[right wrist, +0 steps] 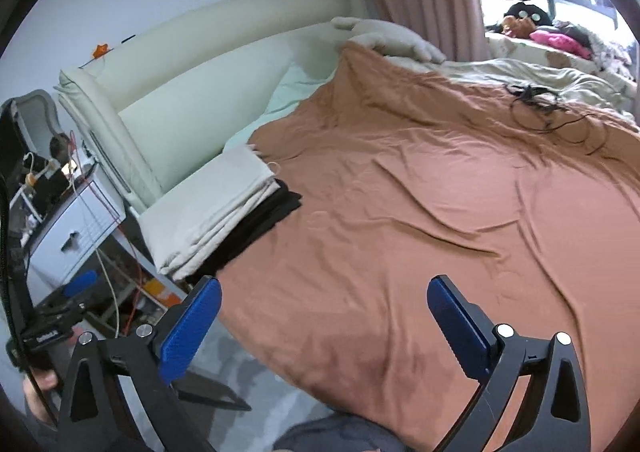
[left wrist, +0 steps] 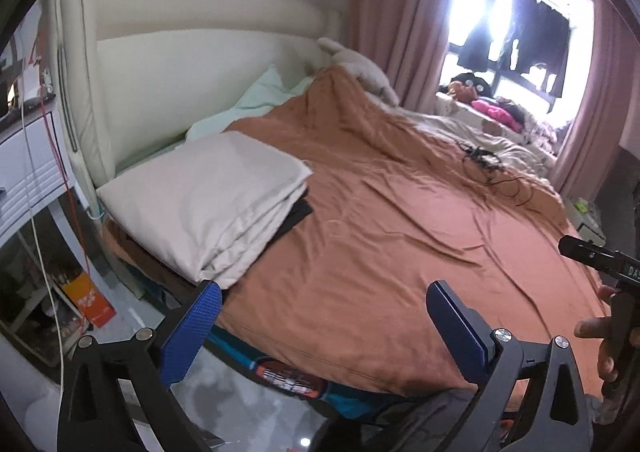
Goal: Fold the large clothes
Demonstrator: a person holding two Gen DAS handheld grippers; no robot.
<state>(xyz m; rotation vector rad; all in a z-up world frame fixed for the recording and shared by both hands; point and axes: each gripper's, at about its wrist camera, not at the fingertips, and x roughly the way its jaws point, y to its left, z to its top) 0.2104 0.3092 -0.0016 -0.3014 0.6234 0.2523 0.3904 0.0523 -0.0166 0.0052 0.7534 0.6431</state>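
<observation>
A folded cream cloth (left wrist: 204, 199) (right wrist: 208, 211) lies at the bed's near left corner on top of a folded black garment (left wrist: 294, 217) (right wrist: 260, 223). Both rest on the rumpled orange sheet (left wrist: 400, 211) (right wrist: 420, 211) that covers the bed. My left gripper (left wrist: 324, 304) hangs above the bed's near edge, jaws wide apart with nothing between the blue pads (left wrist: 192, 332). My right gripper (right wrist: 324, 300) is likewise open and empty over the sheet's near part. The right gripper's body (left wrist: 600, 256) and a hand show at the right edge of the left wrist view.
A cream padded headboard (left wrist: 180, 71) stands behind the pile. A white bedside drawer unit (right wrist: 76, 236) with cables sits at the left. Black cables (left wrist: 484, 163) lie on the far sheet. A plush toy (left wrist: 360, 67), pink curtains (left wrist: 400, 11) and a cluttered window ledge (left wrist: 500, 111) are beyond.
</observation>
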